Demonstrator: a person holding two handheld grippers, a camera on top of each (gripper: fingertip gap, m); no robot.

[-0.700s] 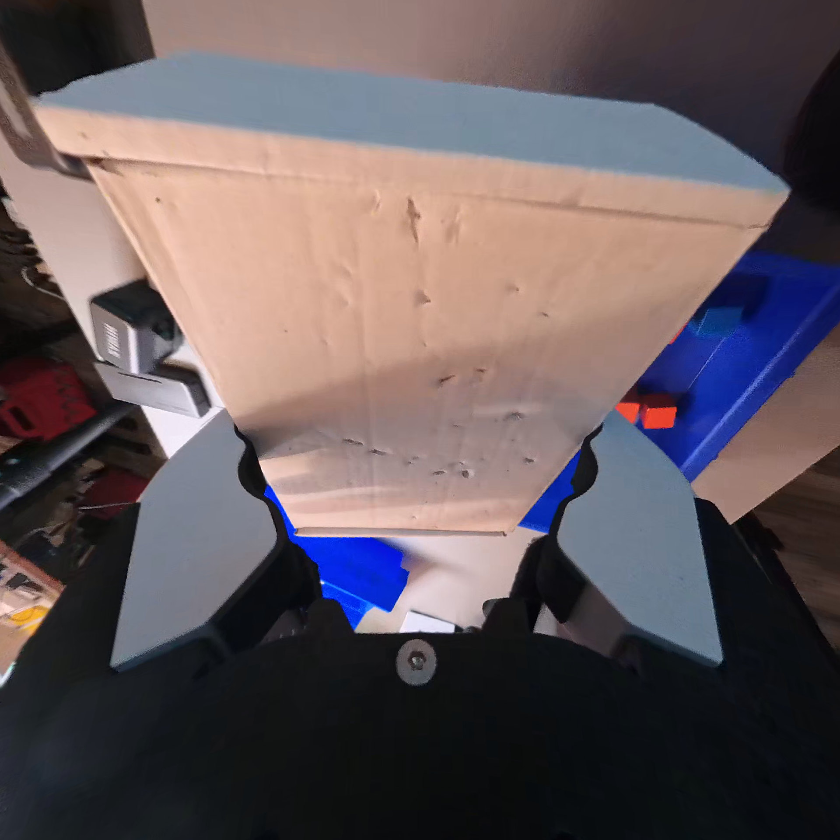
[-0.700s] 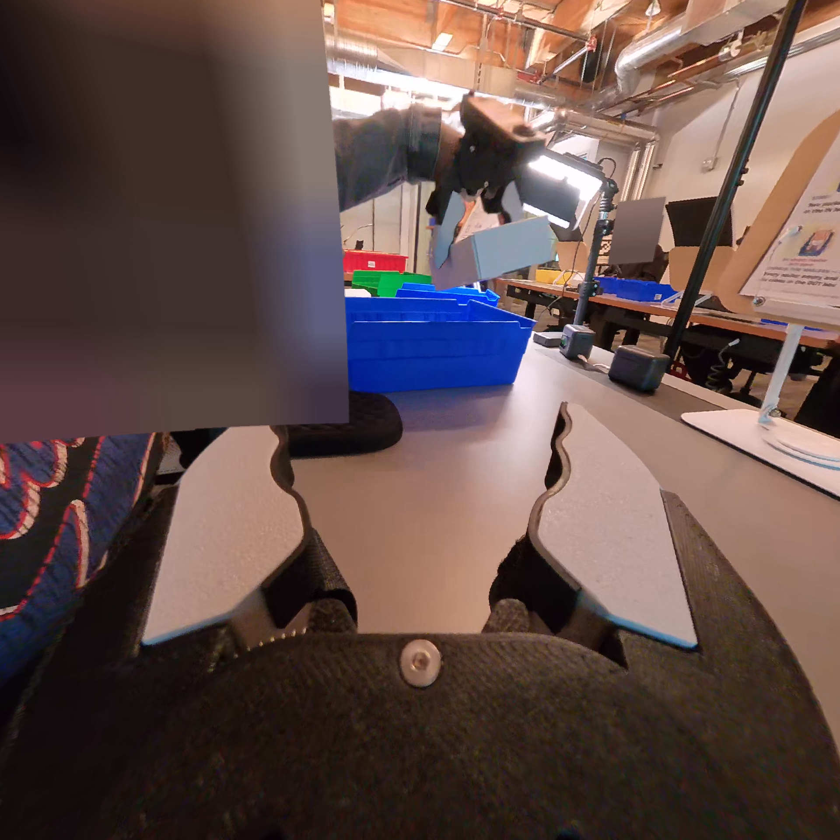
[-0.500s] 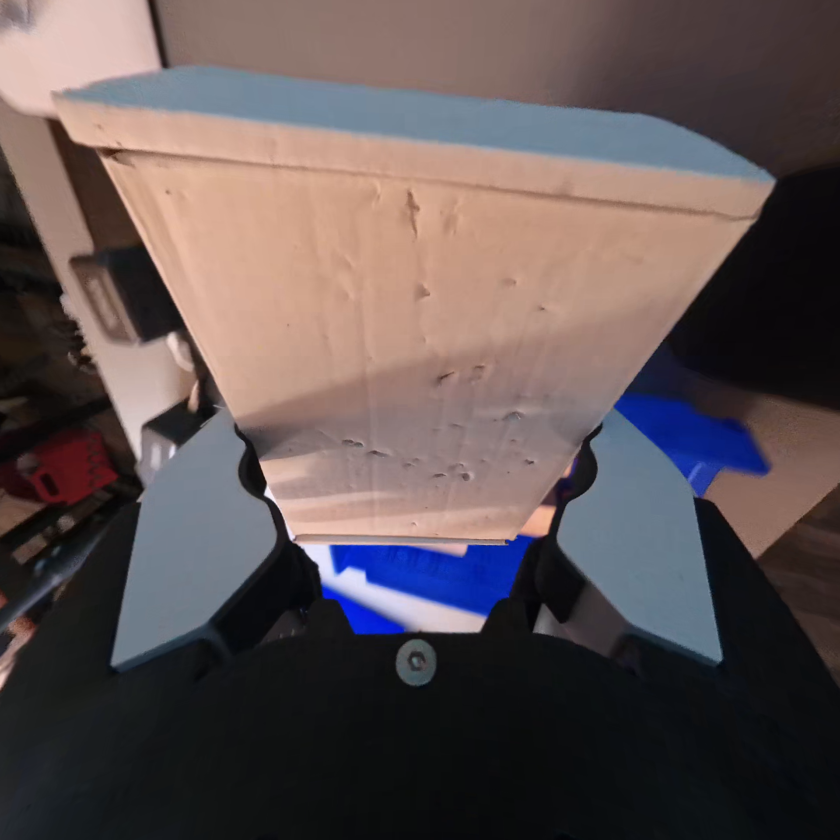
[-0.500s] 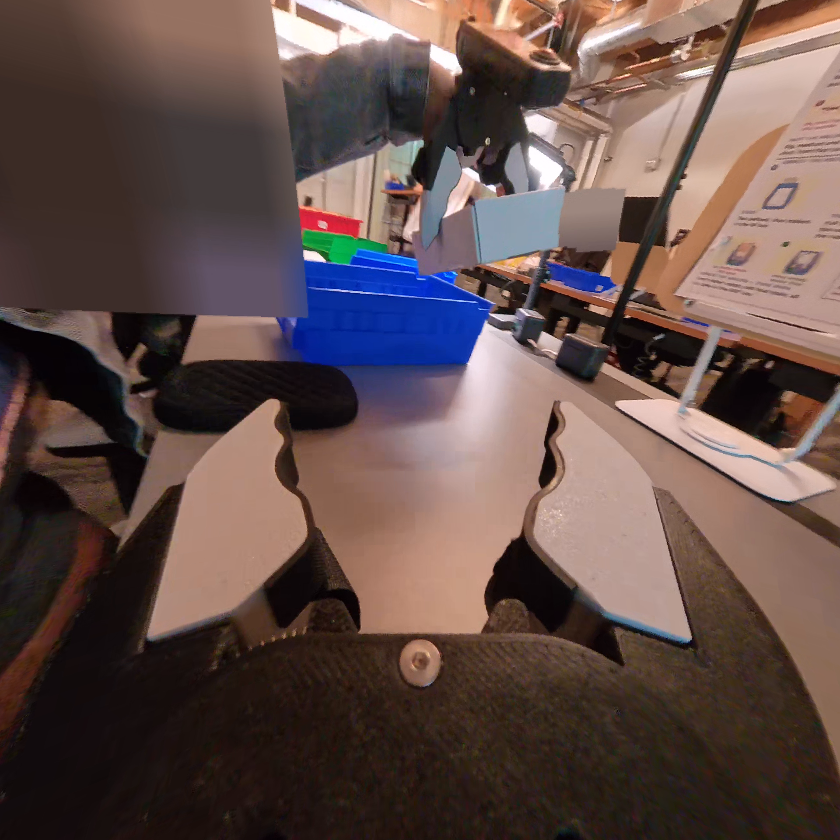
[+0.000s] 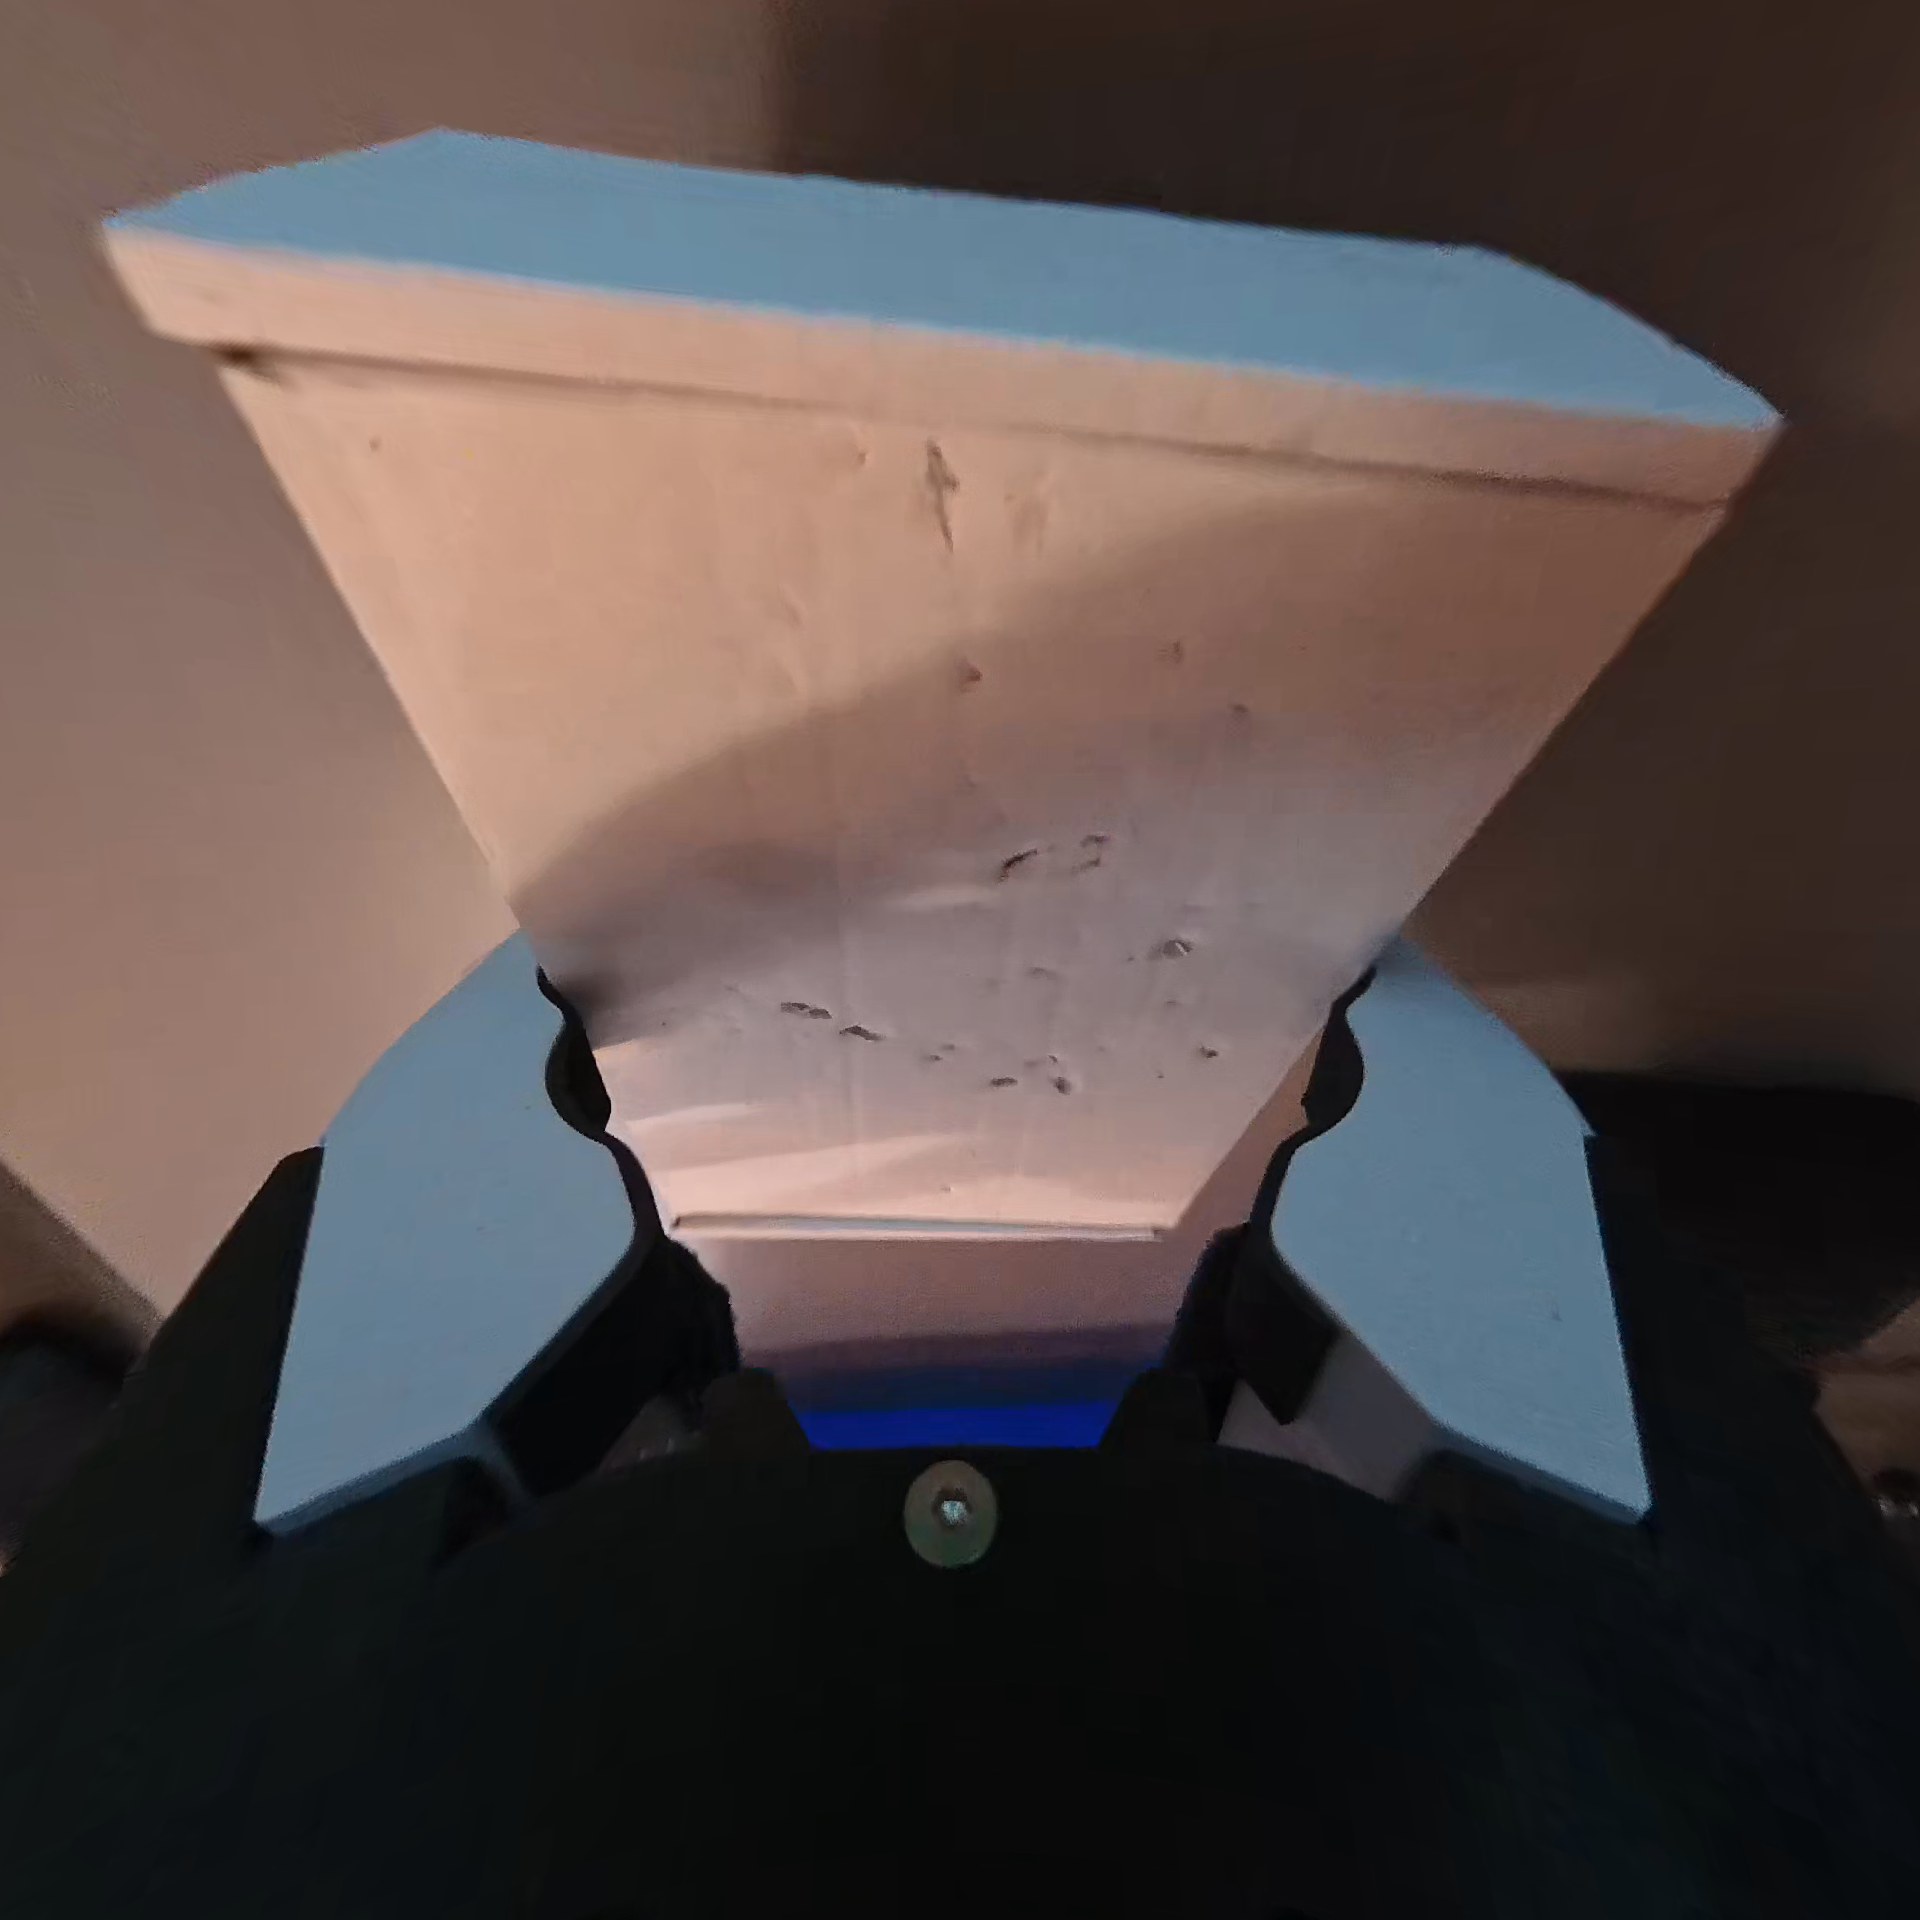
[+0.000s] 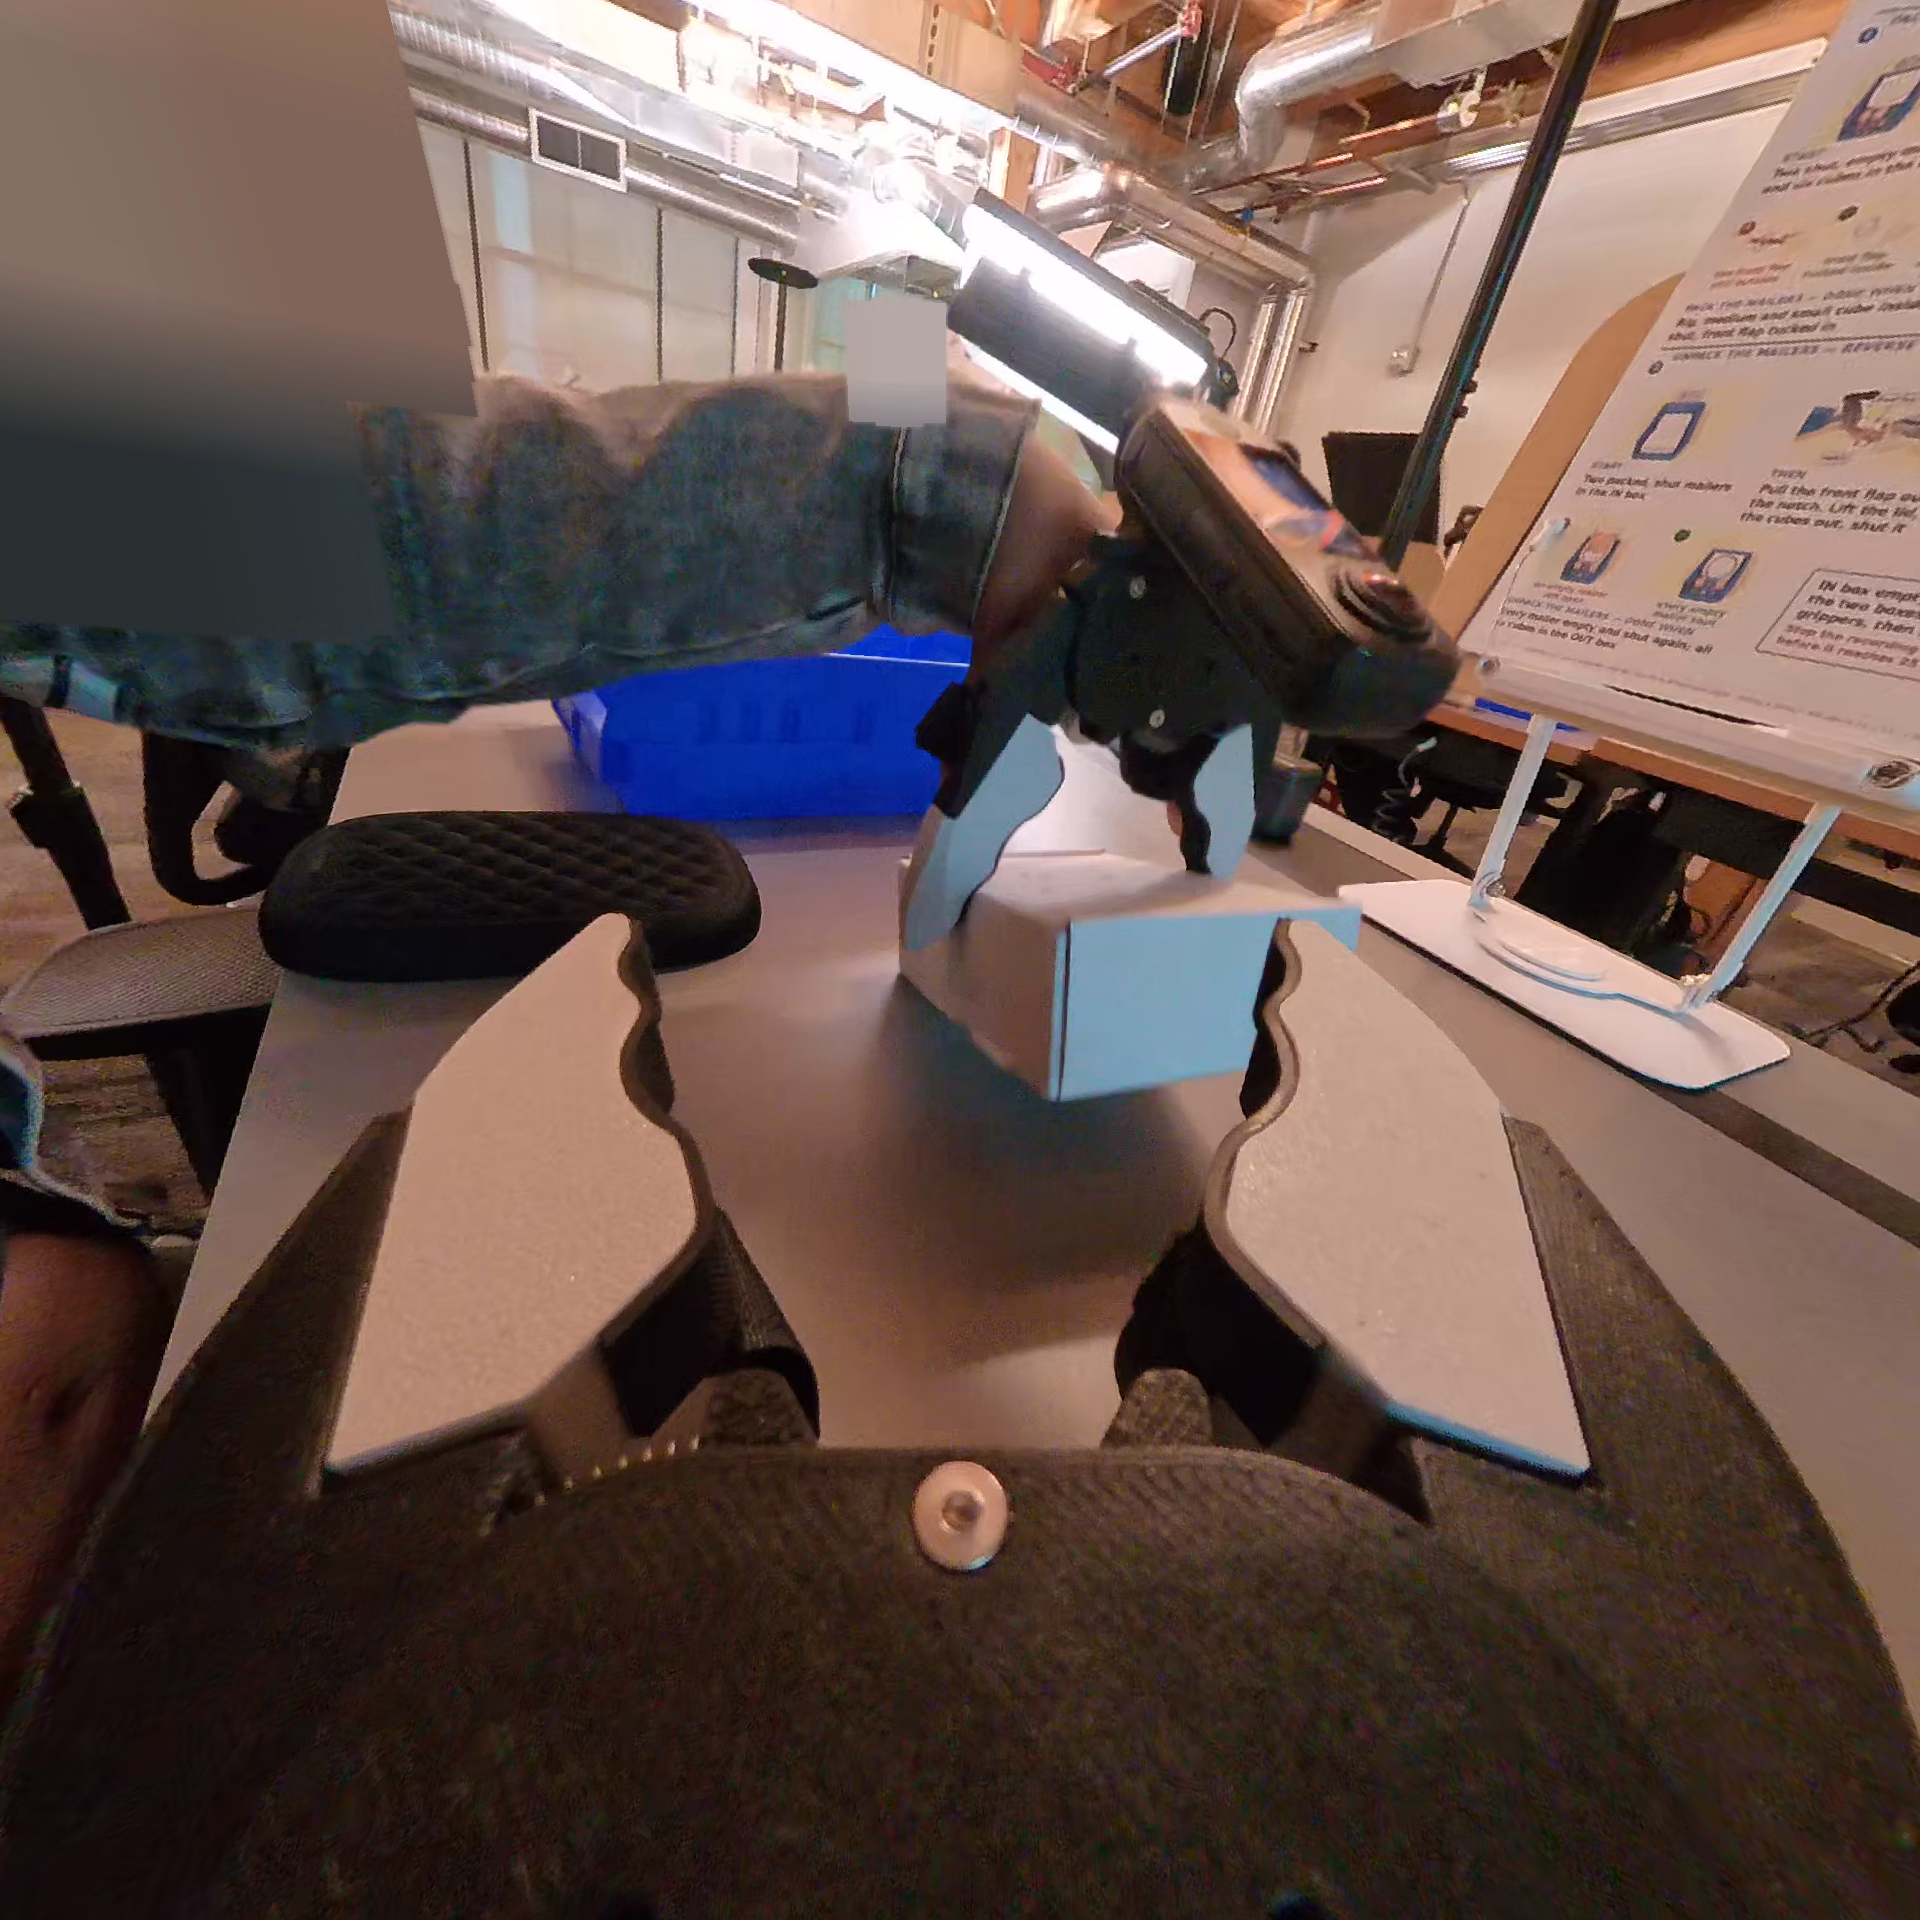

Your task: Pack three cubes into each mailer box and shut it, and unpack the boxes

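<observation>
The left gripper (image 6: 1081, 821), fingers clenched on the closed mailer box (image 6: 1101, 977), has come down from above the blue bin (image 6: 769, 727) to just over the grey counter (image 6: 935, 1195); the right gripper (image 6: 956, 1049) stays released, in a workshop

Motion-blurred throughout in the left wrist view. Mailer box (image 5: 935, 644) filling the middle, lid shut, contents hidden; near end tucked between the left gripper (image 5: 940, 1101) fingers, contact faces out of sight. Only a thin strip of blue bin (image 5: 951, 1421) visible at 6 o'clock of the box, the rest masked by cardboard and gripper body. Dark shapes at 3 and 9 o'clock too dim to identify.

From the right wrist view: blue bin (image 6: 769, 748) partly covered by a sleeve (image 6: 665, 520); box underside turned away, contact with the table (image 6: 935, 1174) impossible to judge. Instruction board (image 6: 1704, 416) cut off at 2 o'clock. Armrest (image 6: 499, 894) base hidden.
</observation>
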